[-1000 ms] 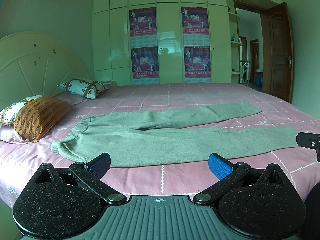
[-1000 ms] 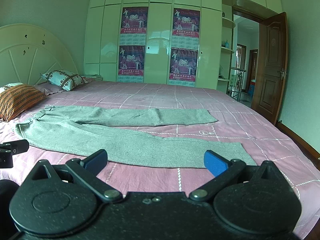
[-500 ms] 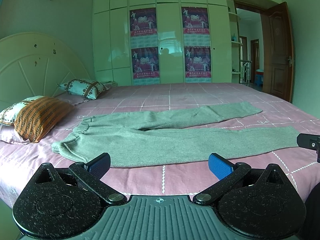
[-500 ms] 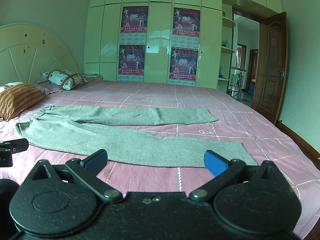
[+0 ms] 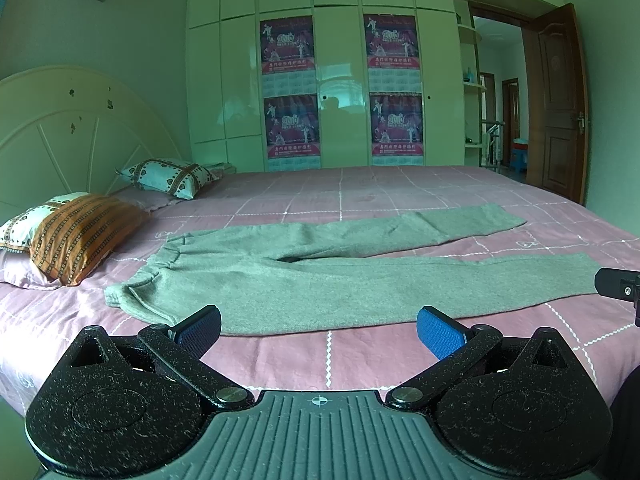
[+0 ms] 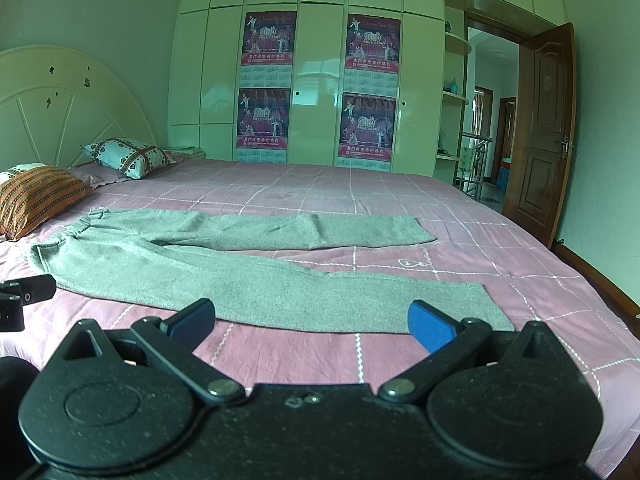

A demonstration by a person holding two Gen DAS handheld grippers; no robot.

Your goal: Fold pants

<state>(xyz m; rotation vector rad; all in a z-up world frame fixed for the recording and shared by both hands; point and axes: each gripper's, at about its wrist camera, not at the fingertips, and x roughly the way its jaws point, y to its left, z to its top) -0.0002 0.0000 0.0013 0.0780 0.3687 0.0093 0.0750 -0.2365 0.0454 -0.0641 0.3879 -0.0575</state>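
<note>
I have both tools held low at the near edge of the bed [image 5: 360, 188], and the grey pants [image 5: 320, 276] lie flat on its pink checked sheet, unfolded, just beyond my fingertips. The waistband is the end nearer the headboard [image 5: 76, 120], close beside the orange striped pillow [image 5: 80, 232] but not touching it, and the two legs run away from the headboard toward the open wooden door [image 5: 556, 104]. The leg nearer to me is the longer-looking one; the other lies behind it, parted from it by a narrow wedge of sheet that widens toward the cuffs. My left tool [image 5: 319, 326] has its blue pads spread wide apart with nothing between them, hovering over bare sheet just short of the near leg, toward the waistband end. My right tool [image 6: 311, 322] is likewise spread wide and empty, short of the near leg's edge, with its right pad [image 6: 430, 326] close to the cuff corner. In the right wrist view the pants [image 6: 248, 276] stretch from the headboard side across to that cuff. A second, patterned pillow [image 5: 168, 174] sits farther back against the headboard, and the wardrobe [image 5: 340, 80] with its posters stands behind the bed. I can see a bit of each tool at the edge of the other's view.
</note>
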